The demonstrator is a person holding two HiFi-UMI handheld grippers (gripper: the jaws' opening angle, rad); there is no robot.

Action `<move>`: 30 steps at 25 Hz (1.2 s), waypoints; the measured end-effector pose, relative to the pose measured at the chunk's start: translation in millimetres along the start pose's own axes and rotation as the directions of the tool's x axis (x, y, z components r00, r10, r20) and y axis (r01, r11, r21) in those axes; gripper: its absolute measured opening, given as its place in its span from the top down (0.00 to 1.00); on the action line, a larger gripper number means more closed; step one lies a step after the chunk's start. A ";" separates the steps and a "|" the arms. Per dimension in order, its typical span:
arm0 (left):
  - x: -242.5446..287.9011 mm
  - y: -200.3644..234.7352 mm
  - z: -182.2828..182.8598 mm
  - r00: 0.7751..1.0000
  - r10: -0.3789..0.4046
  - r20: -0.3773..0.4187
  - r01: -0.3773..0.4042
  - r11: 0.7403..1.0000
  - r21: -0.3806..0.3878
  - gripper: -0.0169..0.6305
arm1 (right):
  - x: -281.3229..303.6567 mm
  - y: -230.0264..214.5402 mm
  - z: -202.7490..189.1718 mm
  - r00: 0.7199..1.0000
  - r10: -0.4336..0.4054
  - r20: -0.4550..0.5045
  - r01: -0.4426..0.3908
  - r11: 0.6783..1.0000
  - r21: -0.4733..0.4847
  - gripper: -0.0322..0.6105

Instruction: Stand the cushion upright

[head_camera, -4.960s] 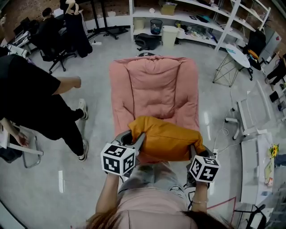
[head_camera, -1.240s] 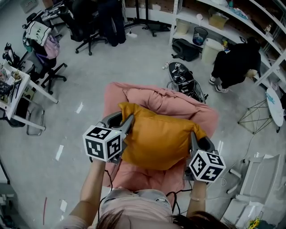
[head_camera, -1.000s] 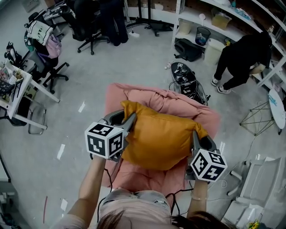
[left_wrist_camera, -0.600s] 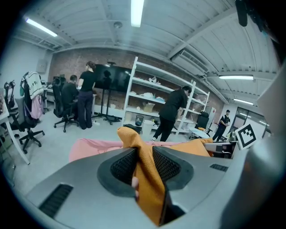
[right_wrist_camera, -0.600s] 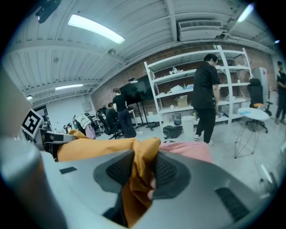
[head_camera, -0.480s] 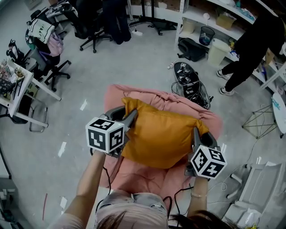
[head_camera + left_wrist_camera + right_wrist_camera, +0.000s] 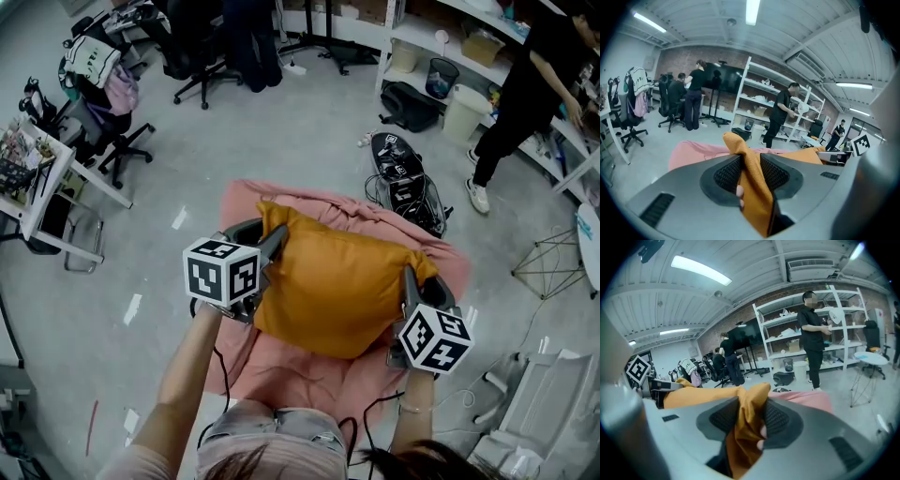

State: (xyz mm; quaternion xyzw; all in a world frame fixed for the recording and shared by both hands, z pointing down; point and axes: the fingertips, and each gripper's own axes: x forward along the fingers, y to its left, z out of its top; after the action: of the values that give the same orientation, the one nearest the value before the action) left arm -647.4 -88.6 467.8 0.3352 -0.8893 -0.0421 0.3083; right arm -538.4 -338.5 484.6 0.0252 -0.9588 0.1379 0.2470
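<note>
Head view: the cushion (image 7: 337, 291) is held tilted over the chair (image 7: 281, 380); leaning it on the backrest is judged next. Floor (image 7: 234, 141) and shelves (image 7: 422, 33) are seen around.

Left gripper view: the left hand-held gripper (image 7: 751, 168) is clamped on a cushion corner.

Right gripper view: the right hand-held gripper (image 7: 751, 420) is pinched on cushion fabric, though its jaws have just been opening.

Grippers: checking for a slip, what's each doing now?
Left gripper: closed on cushion corner.
Right gripper: holding cushion, fingers have just been opening.
</note>
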 end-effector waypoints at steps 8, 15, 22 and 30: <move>11.3 22.2 -2.9 0.999 0.009 -0.049 -0.010 1.000 -0.015 0.77 | 7.1 9.8 -2.6 0.999 -0.033 0.008 0.033 0.998 -0.050 0.65; 12.2 26.9 -4.4 0.997 0.034 -0.070 -0.034 0.999 -0.005 0.71 | 4.8 8.7 -5.2 0.998 -0.059 -0.006 0.059 0.997 -0.053 0.62; 1.7 33.5 -3.1 0.994 0.059 -0.092 -0.060 0.998 -0.002 0.65 | -4.3 12.9 -3.9 0.998 -0.050 -0.024 0.048 0.996 -0.071 0.57; -13.1 39.9 2.9 0.994 0.038 -0.098 -0.043 0.998 -0.048 0.60 | -17.3 14.8 -1.4 0.998 -0.054 -0.012 0.053 0.995 -0.085 0.56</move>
State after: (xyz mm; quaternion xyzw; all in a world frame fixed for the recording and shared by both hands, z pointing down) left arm -664.1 -50.1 469.8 0.3109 -0.8786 -0.0415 0.3601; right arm -524.3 -324.2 473.8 0.0393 -0.9610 0.0905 0.2583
